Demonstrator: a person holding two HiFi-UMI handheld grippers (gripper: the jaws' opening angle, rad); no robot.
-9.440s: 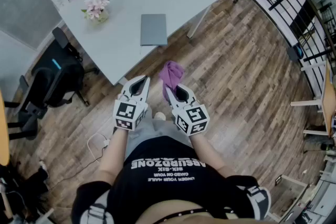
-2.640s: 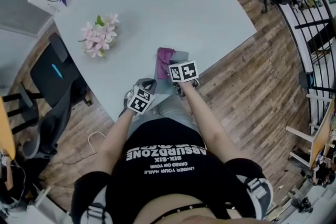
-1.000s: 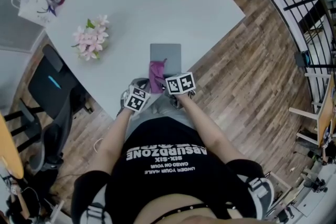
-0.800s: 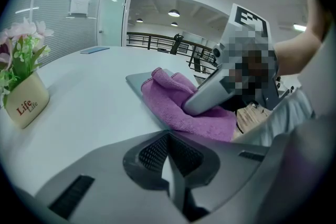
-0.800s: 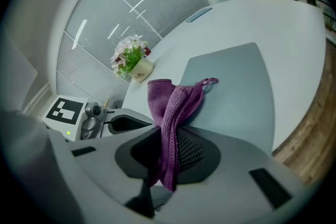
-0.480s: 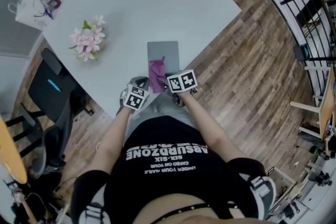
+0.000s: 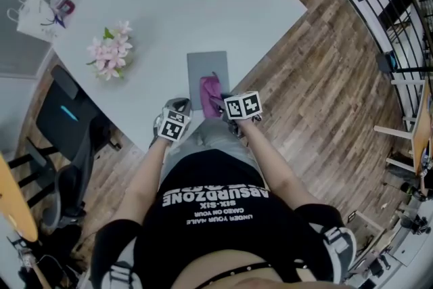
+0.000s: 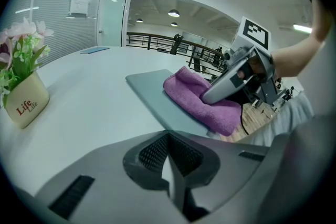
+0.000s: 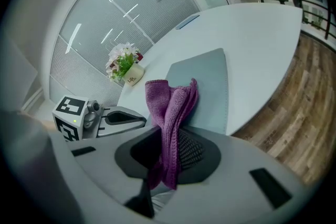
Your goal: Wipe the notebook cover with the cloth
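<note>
Near the front edge of the white tabletop (image 7: pixel 223 3) lies a gray notebook (image 7: pixel 205 64). On its near end sits the purple cloth (image 7: pixel 210 89), pinched tight in the right gripper (image 9: pixel 168 155). Just beside the notebook, the left gripper (image 8: pixel 169 165) is closed and holds nothing. Pink flowers (image 7: pixel 108 51) stand well apart.

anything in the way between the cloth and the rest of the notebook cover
Nothing visible. The cloth, clamped in the right gripper, already lies on the notebook, and the cover beyond it is bare. The flower pot stands apart.
</note>
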